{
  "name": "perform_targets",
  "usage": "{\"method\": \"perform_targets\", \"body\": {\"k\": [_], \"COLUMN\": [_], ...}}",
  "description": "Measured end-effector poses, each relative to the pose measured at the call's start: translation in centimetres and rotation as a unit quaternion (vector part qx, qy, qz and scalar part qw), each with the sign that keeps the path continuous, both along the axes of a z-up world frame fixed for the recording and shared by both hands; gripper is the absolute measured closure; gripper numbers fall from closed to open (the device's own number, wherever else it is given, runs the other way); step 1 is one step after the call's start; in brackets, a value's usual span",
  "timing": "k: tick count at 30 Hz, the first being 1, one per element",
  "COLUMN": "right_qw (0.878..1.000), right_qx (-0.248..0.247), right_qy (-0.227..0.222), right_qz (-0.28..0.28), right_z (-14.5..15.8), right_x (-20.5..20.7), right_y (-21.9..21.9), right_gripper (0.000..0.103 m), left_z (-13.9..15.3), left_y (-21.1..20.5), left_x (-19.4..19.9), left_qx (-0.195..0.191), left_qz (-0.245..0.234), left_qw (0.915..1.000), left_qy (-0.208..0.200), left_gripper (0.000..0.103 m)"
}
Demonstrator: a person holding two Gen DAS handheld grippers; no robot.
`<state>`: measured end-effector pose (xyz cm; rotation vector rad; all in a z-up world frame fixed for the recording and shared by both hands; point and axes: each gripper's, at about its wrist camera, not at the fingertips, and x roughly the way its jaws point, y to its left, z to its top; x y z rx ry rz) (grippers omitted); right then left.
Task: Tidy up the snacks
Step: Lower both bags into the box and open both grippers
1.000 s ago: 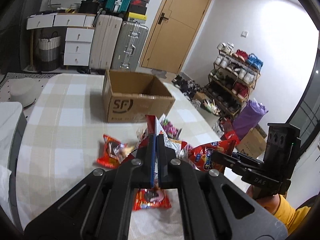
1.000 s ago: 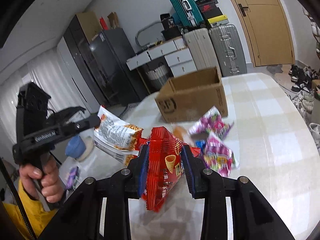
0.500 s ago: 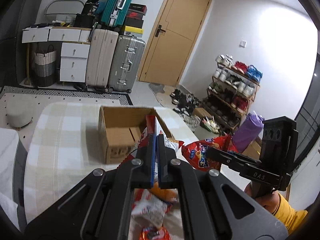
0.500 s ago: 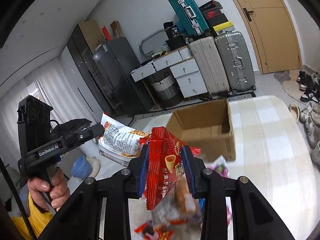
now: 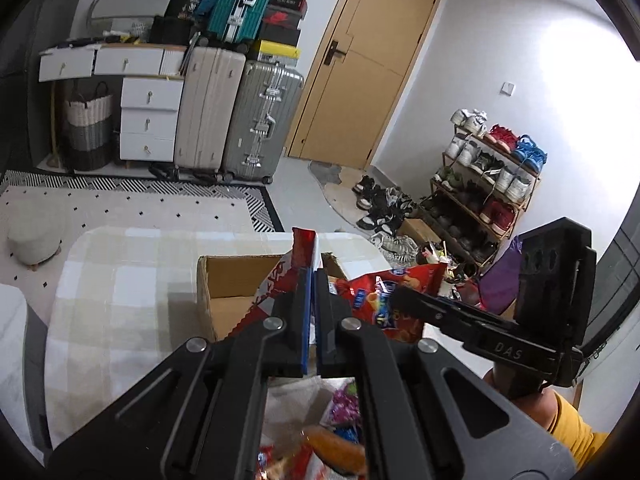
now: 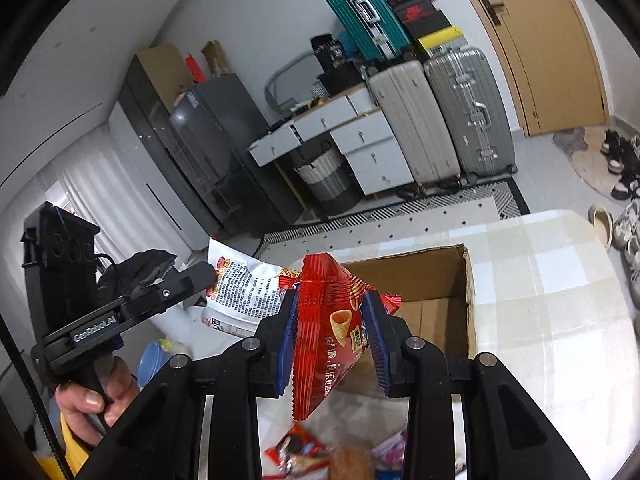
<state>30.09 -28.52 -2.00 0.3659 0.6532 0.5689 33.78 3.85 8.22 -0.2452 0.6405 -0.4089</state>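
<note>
Two snack bags are held in the air above the near edge of the cardboard box (image 6: 436, 280). A glossy red foil bag (image 6: 332, 320), pleated along its crimped edge and printed with a cone snack, is clamped between the blue-padded fingers of the right gripper (image 6: 332, 336). A white bag (image 6: 240, 292), printed with dense text on its back and trimmed in red, is pinched by the left gripper (image 5: 312, 304), whose jaws are almost fully closed on the bag's thin edge.

One box is present: corrugated, brown, open-topped, standing on a table (image 6: 560, 280) covered with a beige-and-white checked cloth. Its interior floor appears bare where visible. Loose wrapped snacks (image 6: 296, 448) lie blurred on the cloth below the grippers; their number cannot be determined.

The text side of the white bag is shown only in the right wrist view; in the left wrist view that bag is seen edge-on. A shoe rack (image 5: 488, 176) appears only in the left wrist view.
</note>
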Motion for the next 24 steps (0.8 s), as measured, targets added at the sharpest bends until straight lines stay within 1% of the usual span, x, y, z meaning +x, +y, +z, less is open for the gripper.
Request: {"method": "perform_targets", "body": {"k": [2, 6, 11, 16, 20, 21, 24], "right_qw": [1.0, 0.999, 0.997, 0.994, 0.992, 0.991, 0.989], "right_qx": [-0.002, -0.018, -0.043, -0.071, -0.092, -0.097, -0.109], "right_qy": [0.011, 0.03, 0.061, 0.081, 0.087, 0.089, 0.096], "right_qz": [-0.002, -0.005, -0.005, 0.001, 0.001, 0.002, -0.001], "right_z": [-0.8, -2.6, -5.5, -8.1, -9.1, -9.3, -10.0], "right_x": [2.0, 5.0, 7.7, 8.7, 9.6, 9.8, 10.2], "right_y": [0.2, 0.7, 1.4, 2.1, 2.8, 3.0, 3.3], "right_gripper": [0.07, 0.07, 0.07, 0.07, 0.07, 0.07, 0.07], "left_z": [-0.7, -3.5, -7.5, -10.5, -12.4, -12.9, -14.1], "left_y": [-0.3, -0.9, -1.9, -2.9, -4.0, -4.5, -5.7], "left_x": [2.3, 6.7, 9.9, 11.3, 12.3, 11.8, 12.0], "left_qx": [0.007, 0.01, 0.019, 0.029, 0.039, 0.041, 0.055], "left_qz": [0.004, 0.006, 0.004, 0.0, -0.004, -0.005, -0.003], "left_qw": [0.9999, 0.9993, 0.9975, 0.9962, 0.9951, 0.9949, 0.9935], "left_qy": [0.008, 0.036, 0.068, 0.082, 0.091, 0.092, 0.099], "left_gripper": [0.103, 0.103, 0.103, 0.103, 0.103, 0.103, 0.103]}}
